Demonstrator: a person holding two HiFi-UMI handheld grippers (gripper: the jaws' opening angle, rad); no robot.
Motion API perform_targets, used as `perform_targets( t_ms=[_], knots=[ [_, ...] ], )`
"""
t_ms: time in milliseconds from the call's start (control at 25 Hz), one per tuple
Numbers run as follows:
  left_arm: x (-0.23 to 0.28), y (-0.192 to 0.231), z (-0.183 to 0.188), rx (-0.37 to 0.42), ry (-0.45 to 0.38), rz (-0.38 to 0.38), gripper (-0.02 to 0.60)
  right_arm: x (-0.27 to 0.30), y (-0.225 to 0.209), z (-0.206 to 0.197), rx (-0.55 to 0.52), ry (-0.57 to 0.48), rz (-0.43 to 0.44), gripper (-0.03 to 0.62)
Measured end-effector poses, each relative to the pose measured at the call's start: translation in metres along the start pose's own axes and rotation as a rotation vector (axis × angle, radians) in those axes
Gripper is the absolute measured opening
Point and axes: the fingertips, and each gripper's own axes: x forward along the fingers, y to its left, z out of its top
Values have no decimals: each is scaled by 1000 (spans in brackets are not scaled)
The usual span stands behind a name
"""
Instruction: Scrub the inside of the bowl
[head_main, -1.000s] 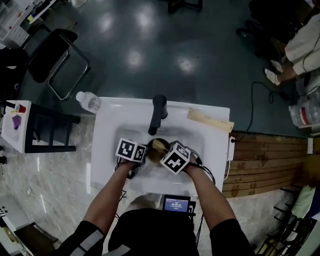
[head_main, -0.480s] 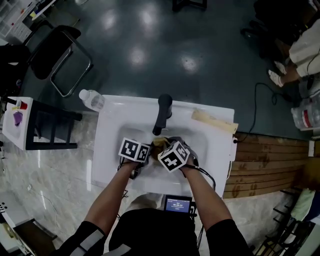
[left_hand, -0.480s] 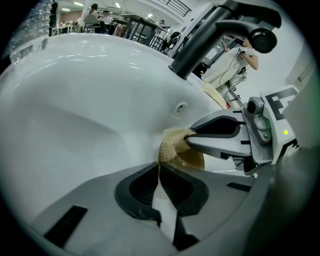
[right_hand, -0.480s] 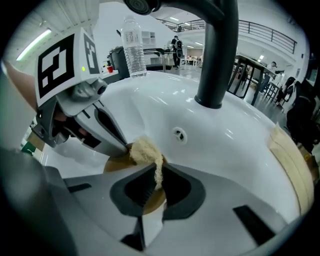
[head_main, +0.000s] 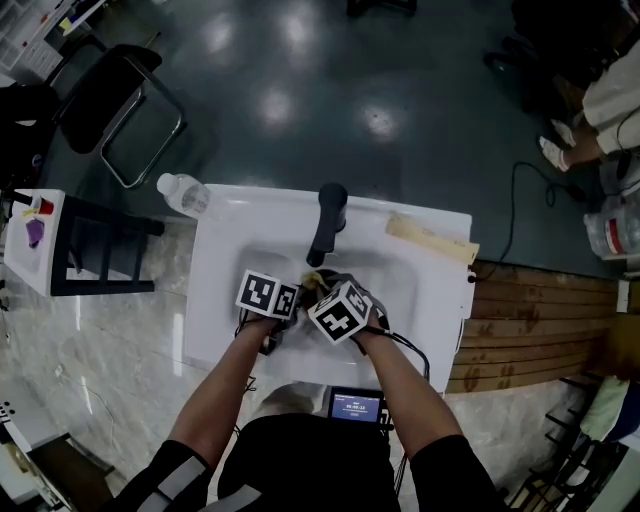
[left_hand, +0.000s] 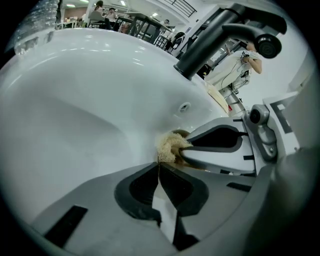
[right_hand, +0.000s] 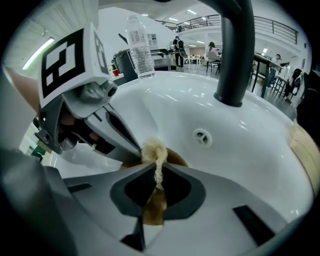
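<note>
Both grippers are down in the white sink basin (head_main: 225, 262). My left gripper (left_hand: 159, 167) is shut on the thin rim of a brown bowl (right_hand: 155, 210), which is mostly hidden under the jaws. My right gripper (right_hand: 158, 172) is shut on a beige fibrous scrubber (right_hand: 152, 150), pressed against the bowl right at the left gripper's tips. In the left gripper view the scrubber (left_hand: 169, 146) shows as a tuft at the end of the right gripper's fingers (left_hand: 215, 157). From the head view only the marker cubes and a bit of the scrubber (head_main: 314, 283) show.
A black faucet (head_main: 326, 225) rises behind the basin, close over the grippers. An overflow hole (right_hand: 201, 135) sits in the back wall. A clear water bottle (head_main: 182, 196) stands at the sink's back left corner, a beige strip (head_main: 430, 240) at the back right. A chair (head_main: 110, 110) stands beyond.
The right gripper with the scrubber has shifted a little to the left, closer to the left gripper. The left gripper has barely moved.
</note>
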Motion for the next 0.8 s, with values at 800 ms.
perform_targets(
  t_ms=[800],
  knots=[
    [-1,4,2,-3,5,3,11,-10,65,-28,-167,71,328,38]
  ],
)
